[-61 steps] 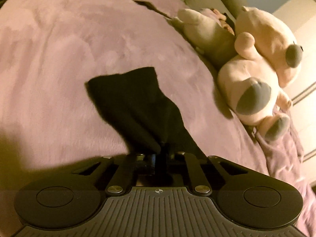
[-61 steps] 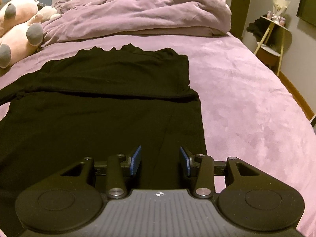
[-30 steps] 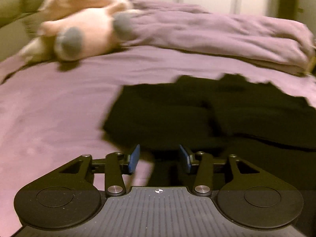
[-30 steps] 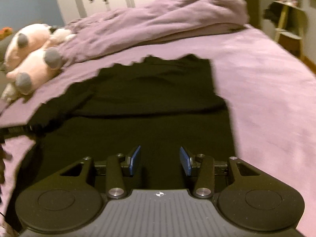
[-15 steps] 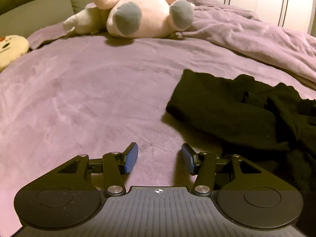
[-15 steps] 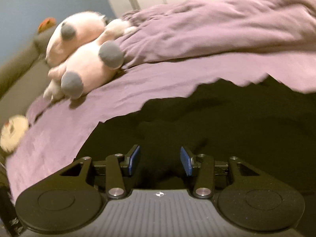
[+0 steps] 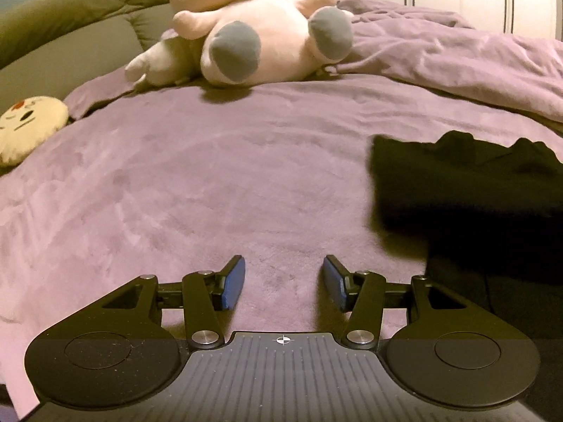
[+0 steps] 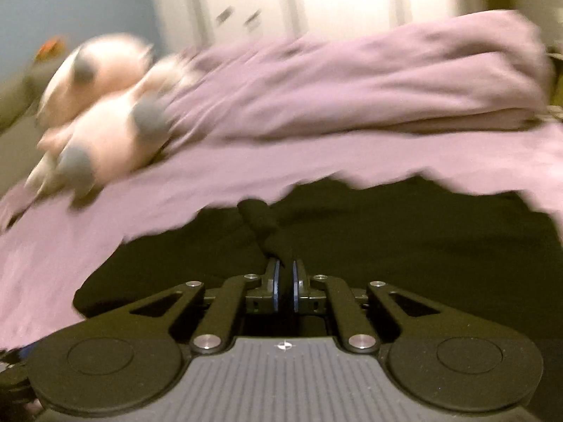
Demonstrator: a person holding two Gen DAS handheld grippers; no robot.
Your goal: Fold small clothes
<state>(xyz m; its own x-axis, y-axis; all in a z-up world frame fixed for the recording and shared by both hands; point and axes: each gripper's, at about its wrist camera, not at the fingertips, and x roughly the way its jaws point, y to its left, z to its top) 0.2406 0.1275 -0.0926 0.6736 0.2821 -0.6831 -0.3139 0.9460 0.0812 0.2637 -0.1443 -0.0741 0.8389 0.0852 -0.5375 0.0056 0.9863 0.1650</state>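
Right wrist view: right tongs (image 8: 285,286) are pinching the black garment (image 8: 387,246) to fold it; left tongs (image 7: 284,283) are hanging spread over the bed (image 7: 211,183).

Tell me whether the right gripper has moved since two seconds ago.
Yes. The right gripper has swung left: the pink plush toys, earlier at the view's left edge, now sit well inside it, and its jaws have shut on a fold of the black garment.

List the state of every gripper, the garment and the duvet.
Left gripper: open, empty, over bare bedspread.
Right gripper: shut on a pinch of the garment.
Garment: black, lying partly folded on the bed, one bit pulled up.
Duvet: bunched at the far side.
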